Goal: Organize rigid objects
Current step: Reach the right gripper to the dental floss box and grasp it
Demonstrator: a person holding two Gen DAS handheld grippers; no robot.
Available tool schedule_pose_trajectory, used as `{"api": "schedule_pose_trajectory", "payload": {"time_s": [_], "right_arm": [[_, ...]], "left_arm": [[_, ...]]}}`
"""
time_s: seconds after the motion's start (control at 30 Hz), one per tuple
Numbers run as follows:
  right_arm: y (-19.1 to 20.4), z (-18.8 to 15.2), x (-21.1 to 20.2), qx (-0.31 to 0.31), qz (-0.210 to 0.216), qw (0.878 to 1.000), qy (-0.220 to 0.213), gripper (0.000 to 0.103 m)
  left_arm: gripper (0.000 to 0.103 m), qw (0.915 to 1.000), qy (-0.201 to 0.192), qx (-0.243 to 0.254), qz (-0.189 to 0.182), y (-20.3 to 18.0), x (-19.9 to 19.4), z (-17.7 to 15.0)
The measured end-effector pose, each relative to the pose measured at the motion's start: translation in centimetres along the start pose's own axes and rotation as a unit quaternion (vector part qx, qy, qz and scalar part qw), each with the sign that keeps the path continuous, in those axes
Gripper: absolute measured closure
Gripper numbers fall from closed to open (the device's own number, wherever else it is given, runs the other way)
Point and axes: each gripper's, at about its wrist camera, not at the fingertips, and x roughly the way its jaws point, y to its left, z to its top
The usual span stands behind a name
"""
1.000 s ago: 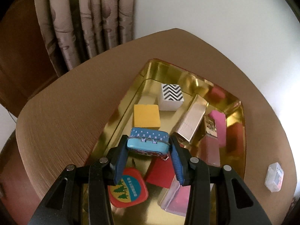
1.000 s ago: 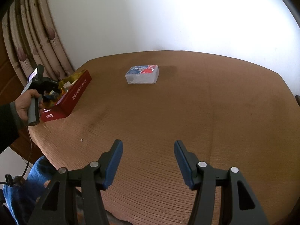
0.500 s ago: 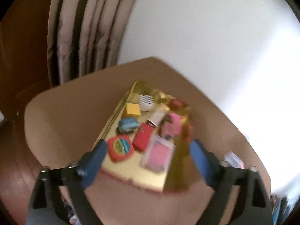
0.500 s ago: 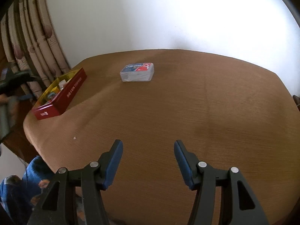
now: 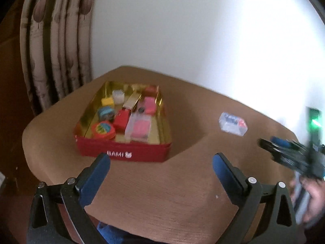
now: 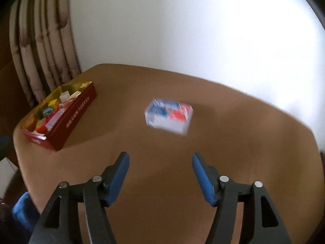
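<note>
Right claw [image 6: 160, 174] is spread wide, nothing between the blue pads, hovering above the brown counter [image 6: 243, 142]. Straight ahead of it, a bit right of centre, lies the clear plastic box [image 6: 168, 118] with a blue and red label, flat on the counter, alone, well apart from everything else. Its long axis runs roughly left-right across the view, tilting slightly down to the right, so the short sides face the pads; a grasp across the length may be too wide, judging by the gap, so a wrist turn to pinch the narrow width looks likely. Box is motion-blurred, edges not crisp

Left claw [image 5: 160, 174] is also spread, empty, sitting back near the counter edge with the red tin [image 5: 121, 152] just ahead-left of it. Tin has a gold inside and holds small items: yellow block [image 5: 107, 101], round blue tin [image 5: 105, 112], red-orange round tin [image 5: 102, 129], pink-filled clear case [image 5: 139, 129], others too blurred to name

In the left wrist view the clear plastic box [image 5: 233, 123] is far off to the right, and the right claw [image 5: 270, 144] shows at the right edge, closer to it. Right hand is clearly nearer, so the pick looks like its job; then carry left to the tin. Risk: slick plastic slipping from the pads
</note>
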Motion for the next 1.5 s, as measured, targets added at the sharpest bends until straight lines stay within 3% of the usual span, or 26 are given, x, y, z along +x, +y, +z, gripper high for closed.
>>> {"api": "schedule_pose_trajectory", "payload": {"time_s": [0.13,0.33,0.47,0.67,0.77,1.23,1.33,1.4,1.5], "right_arm": [[0.5,2.8,3.7,0.044,-0.005,0.999,0.013,0.037],[2.3,5.8,7.6,0.076,-0.042,0.996,-0.010,0.037],[0.8,6.7,9.4,0.121,-0.040,0.992,-0.010,0.036],[0.2,7.2,12.8,0.120,-0.050,0.991,0.022,0.035],[0.2,7.2,13.4,0.119,-0.057,0.991,0.008,0.024],[0.4,7.3,15.0,0.085,-0.108,0.990,0.014,0.019],[-0.7,7.9,14.1,0.143,-0.088,0.985,0.027,0.019],[-1.0,7.5,14.5,0.137,-0.116,0.983,0.025,0.019],[-1.7,6.6,14.5,0.153,-0.094,0.984,0.014,0.019]], "left_arm": [[0.002,0.9999,0.010,0.003,-0.005,0.0,0.3,-0.1],[0.002,0.9990,0.038,-0.005,-0.024,0.4,1.2,-0.3],[0.002,0.9985,0.041,-0.007,-0.035,0.4,1.3,-0.4],[0.002,0.9974,0.048,0.000,-0.054,-0.2,1.5,-0.5],[0.002,0.9971,0.048,0.000,-0.059,-0.2,1.5,-0.4],[0.003,0.9953,0.056,-0.016,-0.078,-0.4,1.7,-0.3],[0.003,0.9952,0.055,-0.019,-0.079,-0.4,1.7,-0.2],[0.003,0.9947,0.059,-0.020,-0.082,-0.5,1.8,-0.3],[0.003,0.9946,0.059,-0.017,-0.084,-0.8,1.8,-0.3]]}}
